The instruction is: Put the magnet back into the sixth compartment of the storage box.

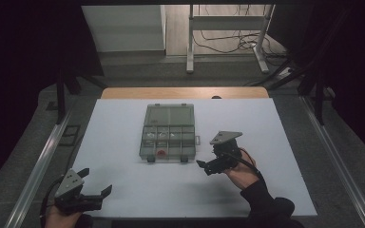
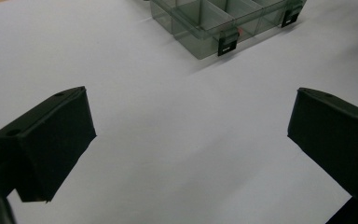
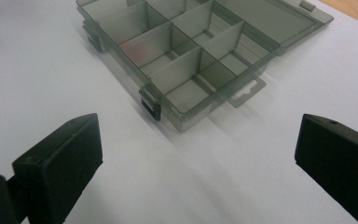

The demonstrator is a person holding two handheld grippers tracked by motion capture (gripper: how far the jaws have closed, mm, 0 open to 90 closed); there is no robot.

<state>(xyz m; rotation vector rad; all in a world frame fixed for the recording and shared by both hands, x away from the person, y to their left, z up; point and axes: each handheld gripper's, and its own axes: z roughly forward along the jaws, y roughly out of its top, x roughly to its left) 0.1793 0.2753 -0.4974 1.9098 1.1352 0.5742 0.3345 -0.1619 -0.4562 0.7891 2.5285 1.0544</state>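
Observation:
A clear grey compartment box [image 1: 168, 133] lies open at the middle of the white table, its lid folded flat to the far side. A small red item [image 1: 161, 153] sits in a front compartment. My left gripper [image 1: 95, 182] is open near the table's front left corner, well short of the box. In the left gripper view its jaws [image 2: 191, 121] stand wide apart over bare table, the box [image 2: 205, 28] ahead. My right gripper [image 1: 208, 158] is open just right of the box's front corner. In the right gripper view it [image 3: 196, 149] faces the box [image 3: 200, 51], holding nothing.
The white table top [image 1: 123, 123] ends in a wooden strip [image 1: 185, 92] at the far edge. Metal rails run along both sides. A frame with cables [image 1: 228, 38] stands on the floor beyond. Two black latches [image 2: 227, 44] are on the box's front.

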